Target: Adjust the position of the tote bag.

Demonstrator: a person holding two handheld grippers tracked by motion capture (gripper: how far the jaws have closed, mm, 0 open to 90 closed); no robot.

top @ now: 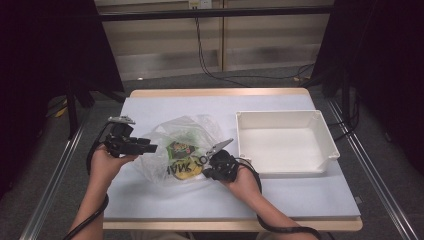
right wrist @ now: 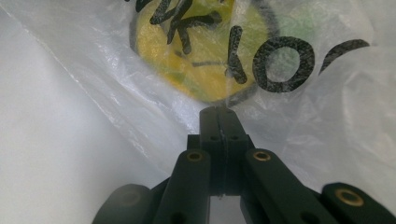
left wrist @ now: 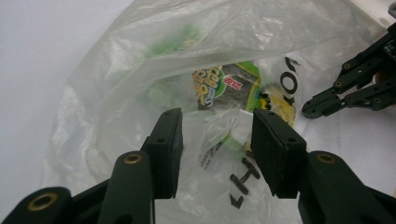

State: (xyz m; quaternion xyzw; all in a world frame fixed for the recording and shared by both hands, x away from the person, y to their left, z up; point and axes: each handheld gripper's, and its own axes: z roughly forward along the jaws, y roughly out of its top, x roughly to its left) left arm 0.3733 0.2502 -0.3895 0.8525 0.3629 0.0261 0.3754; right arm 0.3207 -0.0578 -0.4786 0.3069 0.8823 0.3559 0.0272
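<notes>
Clear plastic bag (top: 182, 150) with snack packets (left wrist: 224, 86) lies centre-left on the surface (top: 150, 200), left of the white bin (top: 285, 142). Right gripper (right wrist: 218, 112) fingers pinched tight on the bag's near-right edge. Left gripper (left wrist: 215, 140) fingers half-spread at the bag's left side, gripping nothing.

Black curtains (top: 45, 60) are hanging at both frame sides; pale wall panels (top: 210, 45), possibly wooden, are running behind grey floor (top: 225, 82).

Thin, crinkled, translucent glossy plastic bag (right wrist: 140, 107) pinched by the matt black right gripper (right wrist: 223, 112); glossy foil packet (left wrist: 224, 86) ahead of left gripper (left wrist: 215, 140).
</notes>
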